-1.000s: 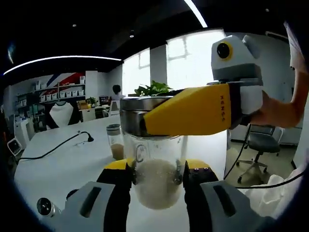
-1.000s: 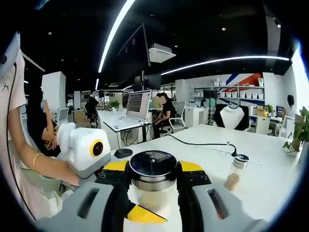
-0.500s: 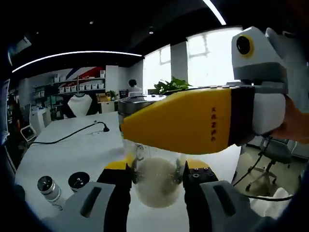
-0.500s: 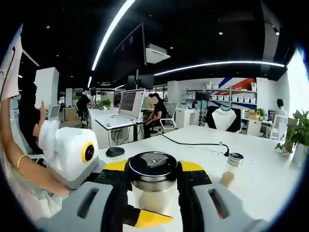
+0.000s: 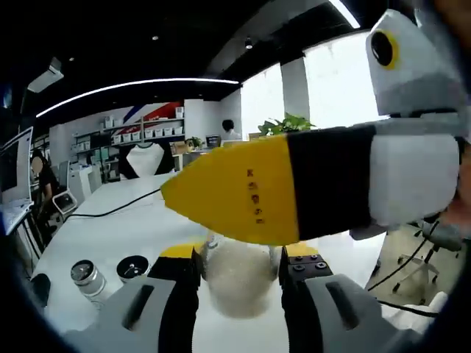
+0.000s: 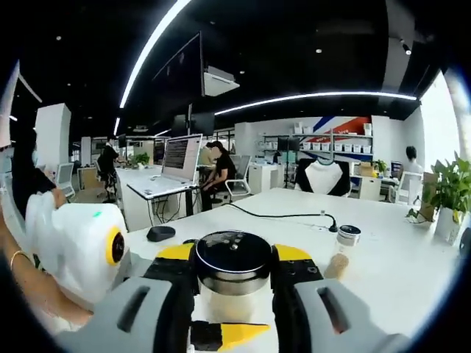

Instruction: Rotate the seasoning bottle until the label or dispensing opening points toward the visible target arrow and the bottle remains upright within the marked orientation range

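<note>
Left gripper [image 5: 237, 273] squeezes the low glass part of the seasoning bottle [image 5: 237, 283], which has white grains inside. Right gripper [image 6: 234, 266] squeezes the bottle's dark round lid [image 6: 233, 254] from both sides. Both hold it up over the white table [image 6: 390, 272]. Farther right on the table stands a small jar [image 6: 341, 250] with brown stuff.

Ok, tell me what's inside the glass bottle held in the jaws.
White granules fill the lower part of the seasoning bottle. The right gripper covers its upper part, and the lid hides the contents from above.
</note>
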`<act>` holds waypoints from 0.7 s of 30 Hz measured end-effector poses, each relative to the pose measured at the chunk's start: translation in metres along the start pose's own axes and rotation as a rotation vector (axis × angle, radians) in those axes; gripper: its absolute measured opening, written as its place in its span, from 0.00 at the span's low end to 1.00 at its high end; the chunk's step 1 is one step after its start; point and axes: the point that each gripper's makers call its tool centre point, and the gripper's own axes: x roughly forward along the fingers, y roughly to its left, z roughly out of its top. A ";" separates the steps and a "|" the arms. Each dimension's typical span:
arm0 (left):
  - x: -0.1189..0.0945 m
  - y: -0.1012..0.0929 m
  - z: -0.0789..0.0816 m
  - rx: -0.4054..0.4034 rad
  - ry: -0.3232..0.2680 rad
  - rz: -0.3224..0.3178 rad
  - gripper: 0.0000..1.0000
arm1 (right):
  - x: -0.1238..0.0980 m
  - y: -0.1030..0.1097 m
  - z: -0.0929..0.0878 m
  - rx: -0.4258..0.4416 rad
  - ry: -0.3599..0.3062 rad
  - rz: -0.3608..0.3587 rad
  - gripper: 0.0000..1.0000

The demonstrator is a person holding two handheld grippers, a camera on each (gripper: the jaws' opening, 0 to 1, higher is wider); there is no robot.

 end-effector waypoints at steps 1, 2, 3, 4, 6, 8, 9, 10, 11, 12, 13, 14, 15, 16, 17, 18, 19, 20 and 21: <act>0.000 -0.001 -0.001 0.008 0.001 -0.016 0.44 | -0.001 -0.001 -0.001 0.019 0.003 0.013 0.36; -0.001 -0.003 -0.002 0.022 0.005 -0.049 0.44 | -0.002 -0.003 -0.002 0.027 0.008 0.024 0.36; -0.001 -0.004 -0.003 0.026 0.004 -0.072 0.44 | -0.003 -0.002 -0.004 0.022 0.013 0.038 0.36; -0.002 -0.006 -0.002 0.035 0.000 -0.099 0.44 | -0.004 0.000 -0.004 0.004 0.017 0.056 0.36; -0.003 -0.011 0.000 0.063 -0.025 -0.170 0.45 | -0.008 0.005 -0.004 -0.017 0.021 0.098 0.36; -0.006 -0.019 0.003 0.104 -0.052 -0.274 0.46 | -0.011 0.010 -0.003 -0.024 0.023 0.145 0.36; -0.007 -0.021 0.005 0.100 -0.066 -0.306 0.47 | -0.012 0.012 -0.002 -0.027 0.018 0.164 0.36; -0.009 -0.023 0.007 0.127 -0.071 -0.351 0.47 | -0.014 0.013 0.000 -0.021 0.010 0.177 0.36; -0.011 -0.024 0.008 0.150 -0.072 -0.378 0.48 | -0.015 0.015 0.000 -0.022 0.010 0.191 0.36; -0.011 -0.026 0.010 0.170 -0.086 -0.412 0.49 | -0.016 0.017 0.002 -0.028 0.005 0.208 0.36; -0.012 -0.028 0.010 0.170 -0.087 -0.438 0.49 | -0.017 0.018 0.003 -0.035 0.003 0.216 0.36; -0.012 -0.029 0.011 0.166 -0.086 -0.460 0.49 | -0.017 0.020 0.004 -0.046 0.003 0.230 0.36; -0.011 -0.029 0.009 0.156 -0.068 -0.477 0.49 | -0.017 0.022 0.004 -0.052 0.005 0.236 0.36; -0.010 -0.029 0.009 0.156 -0.058 -0.478 0.49 | -0.017 0.023 0.004 -0.063 0.010 0.238 0.36; -0.009 -0.028 0.009 0.160 -0.053 -0.469 0.49 | -0.016 0.023 0.004 -0.069 0.013 0.234 0.36; -0.008 -0.028 0.009 0.161 -0.050 -0.457 0.48 | -0.016 0.022 0.004 -0.072 0.014 0.232 0.36; -0.007 -0.027 0.010 0.159 -0.050 -0.429 0.48 | -0.015 0.022 0.004 -0.079 0.011 0.233 0.36; -0.006 -0.025 0.010 0.154 -0.054 -0.412 0.48 | -0.015 0.022 0.004 -0.081 0.008 0.232 0.36; -0.004 -0.020 0.012 0.168 -0.069 -0.349 0.47 | -0.015 0.021 0.006 -0.098 -0.001 0.230 0.37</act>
